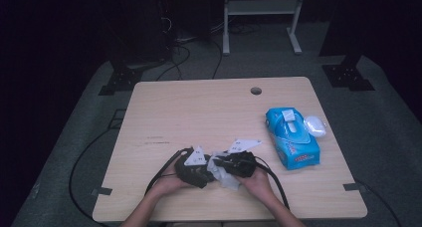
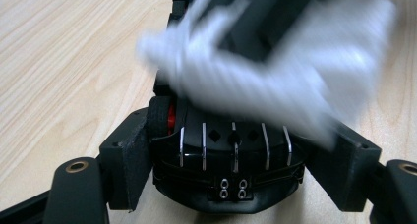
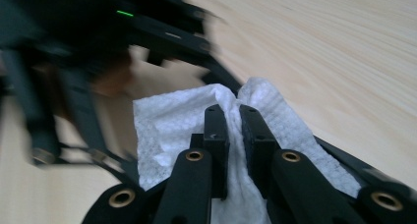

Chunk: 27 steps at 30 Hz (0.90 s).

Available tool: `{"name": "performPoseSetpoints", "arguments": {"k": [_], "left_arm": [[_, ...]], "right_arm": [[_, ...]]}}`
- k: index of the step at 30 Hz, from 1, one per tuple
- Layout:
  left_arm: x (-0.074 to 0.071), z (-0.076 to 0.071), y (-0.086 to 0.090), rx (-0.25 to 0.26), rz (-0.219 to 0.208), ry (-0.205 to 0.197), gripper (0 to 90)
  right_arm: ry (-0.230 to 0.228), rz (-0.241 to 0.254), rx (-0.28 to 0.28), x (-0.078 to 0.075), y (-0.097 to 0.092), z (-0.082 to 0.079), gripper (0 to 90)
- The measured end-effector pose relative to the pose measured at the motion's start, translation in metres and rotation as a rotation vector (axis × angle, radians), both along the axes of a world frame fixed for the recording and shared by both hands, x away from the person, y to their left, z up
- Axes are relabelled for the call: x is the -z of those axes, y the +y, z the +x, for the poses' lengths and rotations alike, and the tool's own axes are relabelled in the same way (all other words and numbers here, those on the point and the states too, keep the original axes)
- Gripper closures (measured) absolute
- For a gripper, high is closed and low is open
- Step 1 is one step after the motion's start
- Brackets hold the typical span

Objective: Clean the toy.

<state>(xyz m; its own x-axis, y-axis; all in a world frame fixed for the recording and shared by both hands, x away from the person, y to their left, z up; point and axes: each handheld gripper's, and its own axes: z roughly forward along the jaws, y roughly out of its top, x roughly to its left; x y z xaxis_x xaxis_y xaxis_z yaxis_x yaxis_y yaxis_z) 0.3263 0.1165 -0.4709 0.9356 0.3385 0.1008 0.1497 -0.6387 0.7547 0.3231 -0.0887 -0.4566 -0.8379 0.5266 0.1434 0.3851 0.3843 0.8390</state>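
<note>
Wiping looks like your step: right claw (image 3: 235,130) pinches a wipe (image 3: 167,130) against the black object (image 2: 226,170) clamped in your left claw (image 1: 196,171), near tabletop (image 1: 199,112) edge. Next, rub evenly.

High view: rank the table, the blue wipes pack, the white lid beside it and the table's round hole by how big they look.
1. Table
2. Blue wipes pack
3. White lid
4. Round hole

The hole lies farther from the camera, so it looks a little smaller than it is.
</note>
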Motion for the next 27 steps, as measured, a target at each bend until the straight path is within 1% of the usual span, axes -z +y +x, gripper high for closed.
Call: {"name": "performPoseSetpoints", "arguments": {"k": [2, 4, 6, 7, 8, 9, 12, 14, 16, 18, 20, 21, 22, 23, 25, 27], "left_arm": [[0.000, -0.001, -0.001, -0.002, 0.000, -0.003, 24.8], [-0.001, -0.001, 0.000, -0.001, -0.002, -0.009, 24.8], [-0.002, 0.000, 0.001, 0.001, -0.010, -0.011, 24.9], [-0.002, 0.000, 0.001, 0.001, -0.012, -0.011, 24.9], [-0.002, 0.000, 0.001, 0.000, -0.014, -0.010, 24.9], [-0.001, 0.000, 0.000, 0.000, -0.013, -0.010, 24.9], [0.000, -0.001, 0.000, 0.003, -0.002, -0.010, 24.9], [0.000, -0.001, 0.000, 0.002, 0.000, -0.011, 24.9], [-0.001, -0.001, 0.000, 0.004, 0.000, -0.014, 24.9], [-0.001, -0.001, 0.000, 0.003, -0.001, -0.013, 24.9], [-0.001, -0.001, 0.000, 0.004, -0.002, -0.014, 24.9], [-0.001, -0.001, 0.000, 0.006, -0.001, -0.017, 24.9], [-0.001, -0.001, -0.001, 0.005, -0.005, -0.014, 24.9], [0.000, -0.001, -0.001, 0.005, -0.005, -0.012, 24.9], [0.000, 0.000, -0.001, 0.005, 0.001, -0.005, 24.9], [0.001, 0.000, -0.001, 0.001, 0.004, -0.007, 24.9]], "right_arm": [[-0.009, -0.004, -0.038, -0.002, 0.011, -0.003, 82.4], [-0.026, -0.027, -0.042, -0.003, 0.016, -0.002, 82.4], [-0.034, -0.033, -0.004, -0.004, 0.012, 0.003, 82.4], [-0.040, -0.042, 0.029, -0.004, 0.008, 0.007, 82.6], [-0.028, -0.033, 0.041, -0.004, 0.006, 0.009, 82.6], [-0.016, -0.023, 0.042, -0.004, 0.006, 0.010, 82.6], [-0.039, -0.042, 0.009, -0.005, 0.017, 0.004, 82.6], [-0.056, -0.063, -0.005, -0.005, 0.022, 0.003, 82.6], [-0.052, -0.063, 0.019, -0.005, 0.018, 0.008, 82.5], [-0.034, -0.060, 0.079, -0.005, 0.006, 0.017, 82.6], [-0.040, -0.082, 0.122, -0.005, -0.003, 0.022, 82.6], [-0.026, -0.078, 0.141, -0.005, -0.006, 0.024, 82.5], [-0.016, -0.060, 0.141, -0.004, -0.008, 0.025, 82.5], [-0.011, -0.046, 0.129, -0.004, -0.007, 0.024, 82.5], [-0.018, -0.051, 0.104, -0.003, 0.002, 0.021, 82.5], [-0.015, -0.051, 0.095, -0.003, 0.007, 0.020, 82.5]]}}
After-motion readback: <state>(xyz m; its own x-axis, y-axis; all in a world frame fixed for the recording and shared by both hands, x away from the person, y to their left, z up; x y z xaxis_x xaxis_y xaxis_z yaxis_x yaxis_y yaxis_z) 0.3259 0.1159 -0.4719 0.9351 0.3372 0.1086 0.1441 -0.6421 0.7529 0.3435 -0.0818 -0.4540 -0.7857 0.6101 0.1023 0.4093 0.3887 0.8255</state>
